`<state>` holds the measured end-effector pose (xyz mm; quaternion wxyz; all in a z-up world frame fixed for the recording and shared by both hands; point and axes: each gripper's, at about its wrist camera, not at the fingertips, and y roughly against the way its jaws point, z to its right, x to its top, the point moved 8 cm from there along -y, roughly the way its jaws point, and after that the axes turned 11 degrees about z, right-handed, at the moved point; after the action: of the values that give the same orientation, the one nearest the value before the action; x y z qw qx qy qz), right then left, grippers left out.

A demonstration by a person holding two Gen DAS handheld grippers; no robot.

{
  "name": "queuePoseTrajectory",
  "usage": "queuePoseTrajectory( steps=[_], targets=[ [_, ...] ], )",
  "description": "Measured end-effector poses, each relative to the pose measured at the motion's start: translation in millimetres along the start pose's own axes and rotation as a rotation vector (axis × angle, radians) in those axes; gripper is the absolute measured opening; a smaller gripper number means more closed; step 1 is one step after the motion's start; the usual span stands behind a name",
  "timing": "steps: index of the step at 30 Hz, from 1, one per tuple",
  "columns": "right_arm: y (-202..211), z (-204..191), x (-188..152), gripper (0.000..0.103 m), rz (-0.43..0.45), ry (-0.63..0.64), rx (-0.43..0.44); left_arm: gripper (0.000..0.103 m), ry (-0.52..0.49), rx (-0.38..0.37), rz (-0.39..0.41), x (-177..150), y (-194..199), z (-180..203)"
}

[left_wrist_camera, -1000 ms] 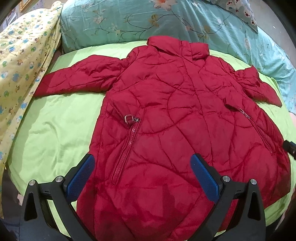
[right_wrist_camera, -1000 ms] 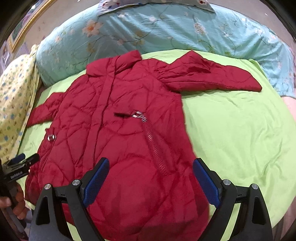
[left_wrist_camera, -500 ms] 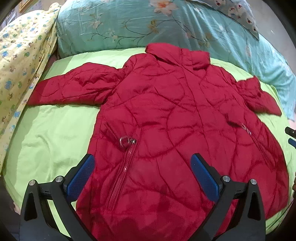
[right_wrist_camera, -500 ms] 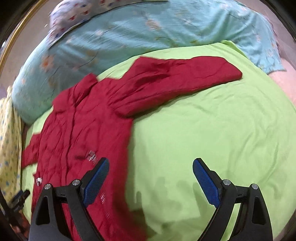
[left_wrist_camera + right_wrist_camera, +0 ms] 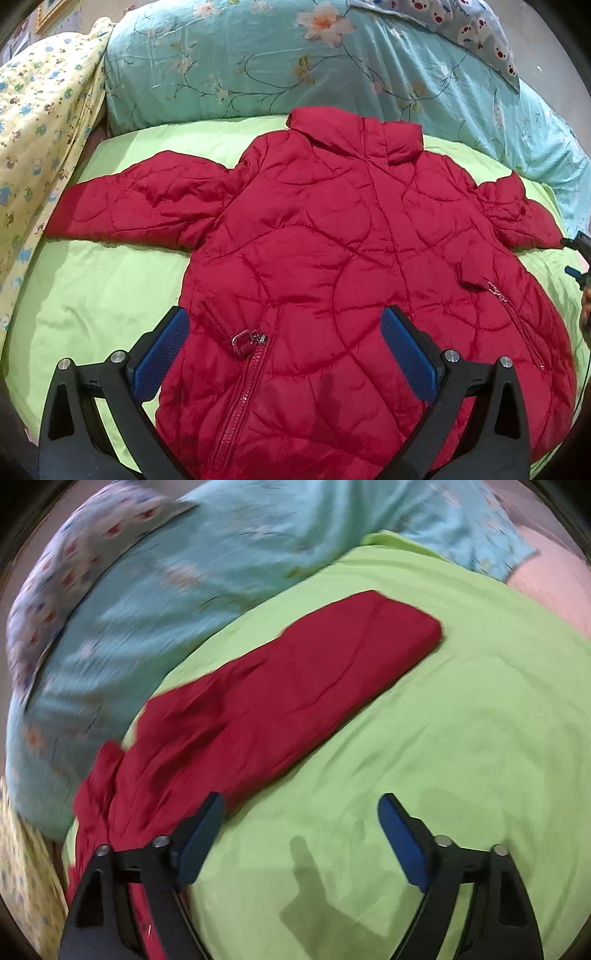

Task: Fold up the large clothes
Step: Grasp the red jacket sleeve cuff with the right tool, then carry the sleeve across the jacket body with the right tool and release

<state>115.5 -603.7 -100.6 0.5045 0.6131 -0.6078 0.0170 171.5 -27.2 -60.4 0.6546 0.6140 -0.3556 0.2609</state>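
Observation:
A red quilted jacket lies flat and front-up on the green bedsheet, collar toward the pillows, both sleeves spread out. My left gripper hovers open above its lower front, near the left pocket zipper pull. In the right wrist view, which is blurred, the jacket's right sleeve stretches across the sheet. My right gripper hangs over bare sheet beside that sleeve; its jaws are closing with nothing between them. The right gripper's tip shows at the edge of the left wrist view.
A teal floral pillow or quilt lines the head of the bed. A yellow patterned blanket is heaped at the left. Something pink lies beyond the sheet at the right. Green sheet spreads on the jacket's right side.
My right gripper swung right, off the jacket body to the sheet beside the right sleeve, rolling as it went, and its jaws narrowed. The left gripper drifted slightly back, still open.

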Motion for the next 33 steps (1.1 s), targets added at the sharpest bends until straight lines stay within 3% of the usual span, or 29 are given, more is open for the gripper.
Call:
queuePoseTrajectory(
  steps=[3, 11, 15, 18, 22, 33],
  targets=[
    [-16, 13, 18, 0.071, 0.025, -0.078, 0.009, 0.103, -0.016, 0.006, -0.003, -2, -6, 4],
    [-63, 29, 41, 0.062, 0.048, -0.209, 0.029, 0.103, -0.023, 0.01, 0.031, -7, -18, 15],
    [-73, 33, 54, 0.048, 0.096, -0.228, 0.045, 0.103, -0.037, -0.004, -0.023, -11, -30, 20],
    [-74, 29, 63, 0.023, 0.125, -0.225, 0.073, 0.103, -0.039, -0.01, -0.027, -13, -35, 22],
    [-59, 1, 72, 0.012, 0.182, -0.159, 0.132, 0.103, -0.051, -0.006, -0.042, -15, -39, 24],
    [14, -124, 58, 0.011, 0.211, 0.047, 0.397, 0.103, 0.03, -0.067, -0.113, -25, -45, 12]
  ],
)
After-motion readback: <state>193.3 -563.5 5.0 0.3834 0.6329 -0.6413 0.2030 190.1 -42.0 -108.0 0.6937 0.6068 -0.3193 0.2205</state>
